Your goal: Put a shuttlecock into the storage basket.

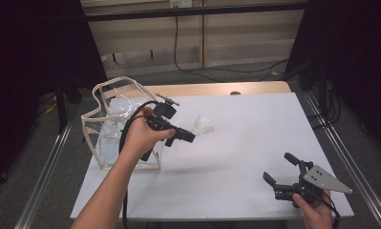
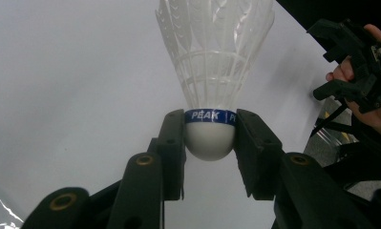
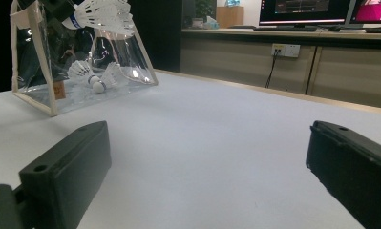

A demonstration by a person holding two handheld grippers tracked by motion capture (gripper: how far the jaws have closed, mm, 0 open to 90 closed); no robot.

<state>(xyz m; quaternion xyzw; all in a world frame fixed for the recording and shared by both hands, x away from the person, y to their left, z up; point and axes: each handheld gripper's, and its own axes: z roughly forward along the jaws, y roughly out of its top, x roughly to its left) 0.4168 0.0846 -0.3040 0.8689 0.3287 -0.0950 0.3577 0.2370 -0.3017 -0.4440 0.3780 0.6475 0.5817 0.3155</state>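
The shuttlecock (image 2: 212, 71) is off the table, pinched by its white cork base between the two black jaws of the left gripper (image 2: 210, 138). Its long axis runs straight out along the jaws, cork toward the hand and the feathered skirt fanning away from it. A blue band reading PEAK sits just at the jaw tips. From the high view the shuttlecock (image 1: 203, 126) hangs above the white table (image 1: 255, 133), skirt pointing toward the table's middle, just right of the clear bag (image 1: 112, 121) that stands at the left edge. The left gripper (image 1: 190, 137) is clamped tight on the cork, with no gap showing on either side.

In the right gripper view, two more shuttlecocks (image 3: 95, 76) lie inside the clear bag on its floor.

The right gripper (image 1: 280, 168) is low near the table's front right corner, well apart from the bag, its jaws spread wide with nothing between them.
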